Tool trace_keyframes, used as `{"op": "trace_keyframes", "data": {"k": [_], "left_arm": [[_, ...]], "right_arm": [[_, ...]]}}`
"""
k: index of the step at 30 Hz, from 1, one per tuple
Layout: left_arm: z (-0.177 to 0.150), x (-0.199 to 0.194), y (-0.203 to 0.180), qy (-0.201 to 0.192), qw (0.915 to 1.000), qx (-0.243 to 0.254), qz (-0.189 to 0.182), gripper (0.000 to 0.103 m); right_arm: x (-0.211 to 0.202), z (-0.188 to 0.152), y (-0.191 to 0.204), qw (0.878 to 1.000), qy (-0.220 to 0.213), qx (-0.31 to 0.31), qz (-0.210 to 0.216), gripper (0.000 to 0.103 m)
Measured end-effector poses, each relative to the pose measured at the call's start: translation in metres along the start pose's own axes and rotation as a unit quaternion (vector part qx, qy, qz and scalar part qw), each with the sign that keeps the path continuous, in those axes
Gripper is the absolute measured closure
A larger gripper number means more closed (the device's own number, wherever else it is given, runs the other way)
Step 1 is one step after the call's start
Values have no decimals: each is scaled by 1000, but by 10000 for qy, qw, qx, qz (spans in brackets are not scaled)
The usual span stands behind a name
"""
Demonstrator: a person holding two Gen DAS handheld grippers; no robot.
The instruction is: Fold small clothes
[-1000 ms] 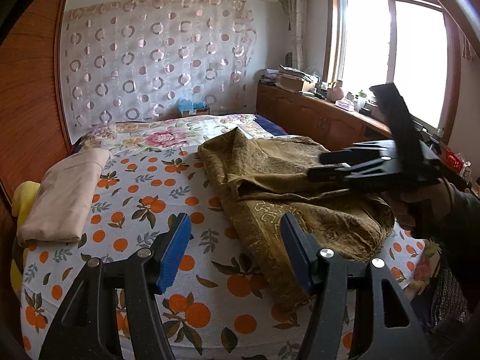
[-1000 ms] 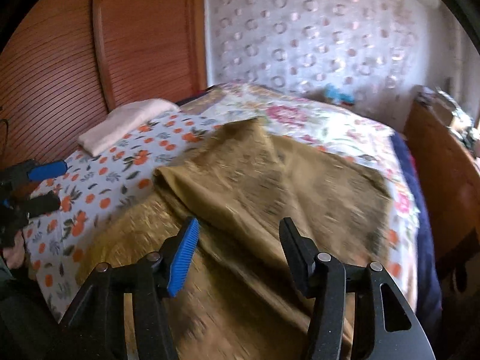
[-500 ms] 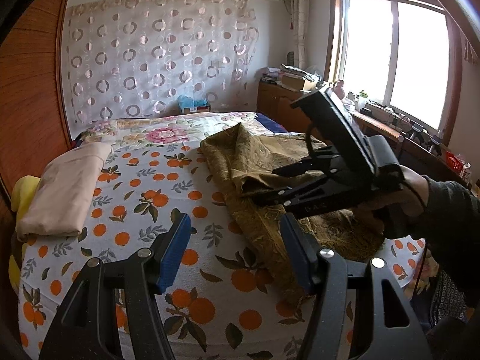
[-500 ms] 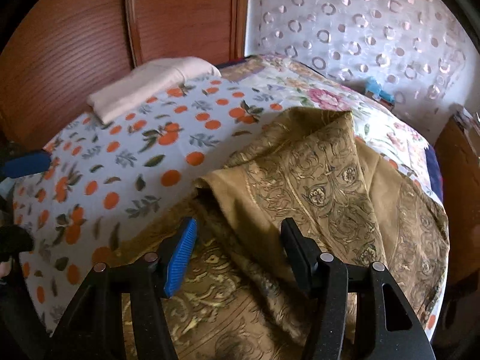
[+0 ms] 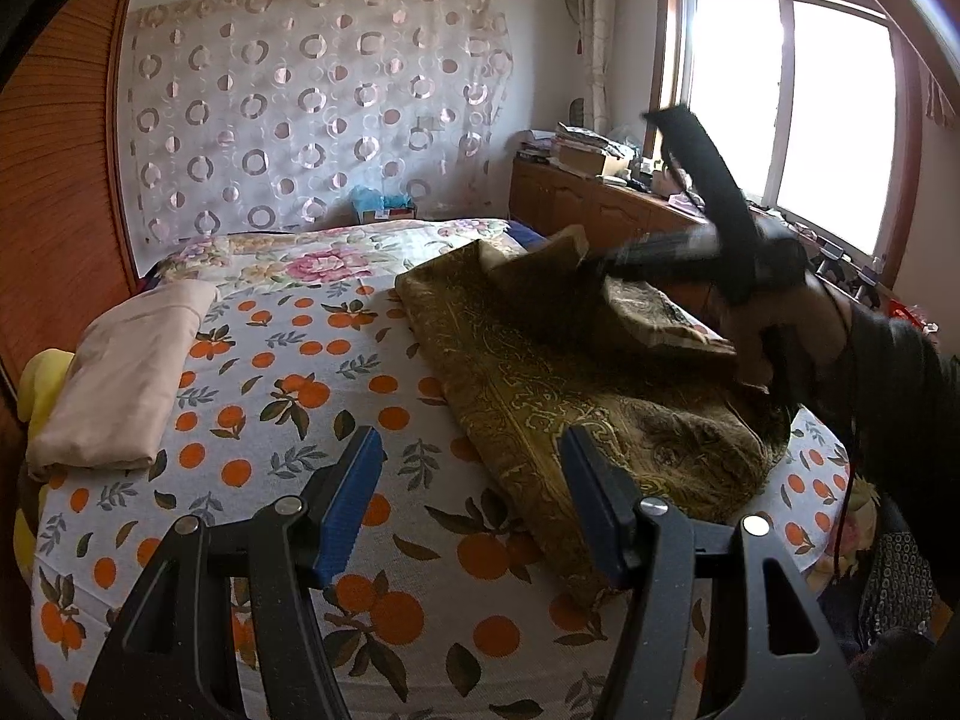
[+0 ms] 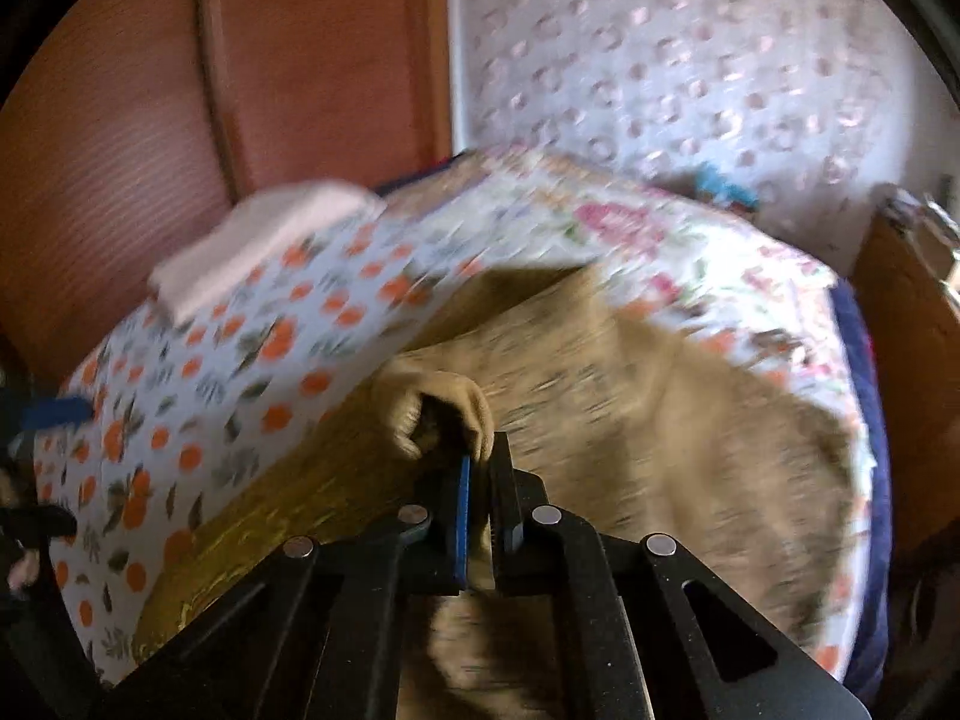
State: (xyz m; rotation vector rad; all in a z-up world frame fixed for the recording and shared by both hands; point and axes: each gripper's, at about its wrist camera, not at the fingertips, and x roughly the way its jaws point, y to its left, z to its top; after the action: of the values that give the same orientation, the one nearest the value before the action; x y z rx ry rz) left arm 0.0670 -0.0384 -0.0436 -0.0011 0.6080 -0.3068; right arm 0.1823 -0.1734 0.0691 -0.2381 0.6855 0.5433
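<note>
A golden-brown patterned cloth (image 5: 540,396) lies rumpled on the right half of the bed. My right gripper (image 6: 480,456) is shut on a bunched fold of this cloth (image 6: 660,390); the pinched edge curls over the fingertips. In the left wrist view the right gripper (image 5: 606,261) is blurred and holds that fold raised above the rest of the cloth. My left gripper (image 5: 474,444) is open and holds nothing. It hovers over the orange-print sheet (image 5: 288,396), at the cloth's near left edge.
A folded beige cloth (image 5: 120,372) lies at the bed's left side beside a wooden wardrobe (image 5: 54,210), seen also as the beige cloth (image 6: 258,240) in the right wrist view. A low wooden cabinet (image 5: 588,210) stands under the window. A blue box (image 5: 381,207) sits behind the bed.
The right gripper went from open above the brown cloth to shut on a fold of it and has pulled that fold up and back. The left gripper has not moved.
</note>
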Motion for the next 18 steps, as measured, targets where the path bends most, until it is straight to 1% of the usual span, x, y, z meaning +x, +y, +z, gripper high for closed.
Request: {"op": "trace_keyframes", "data": {"k": [4,6,9,13,14,15,16,17,18], "left_arm": [[0,1,-1,12,10000,17,-9,40],[0,2,-2,16,10000,43,-28,40],[-1,4,-2,61,10000,62,-41,40],[-3,6,-2,122,9999,72,-54,40],[-4,6,-2,130,9999,74,-53,40],[-4,6,-2,140,9999,71,-49,40],[-5,6,-2,148,9999,71,-51,40],[-5,6,-3,153,9998,77,-58,40],[-5,6,-3,153,9998,82,-60,40]], "right_arm": [[-5,13,-44,9982,-81,239,-550,98],[-1,17,-63,9962,-47,352,-798,98],[12,22,-91,9914,101,532,-1188,98],[40,23,-113,9814,459,783,-1693,98],[47,26,-117,9778,530,810,-1858,94],[53,26,-118,9736,601,809,-2046,87],[57,26,-116,9688,659,752,-2270,73],[60,28,-112,9657,686,664,-2415,67],[60,28,-109,9650,647,605,-2469,67]]}}
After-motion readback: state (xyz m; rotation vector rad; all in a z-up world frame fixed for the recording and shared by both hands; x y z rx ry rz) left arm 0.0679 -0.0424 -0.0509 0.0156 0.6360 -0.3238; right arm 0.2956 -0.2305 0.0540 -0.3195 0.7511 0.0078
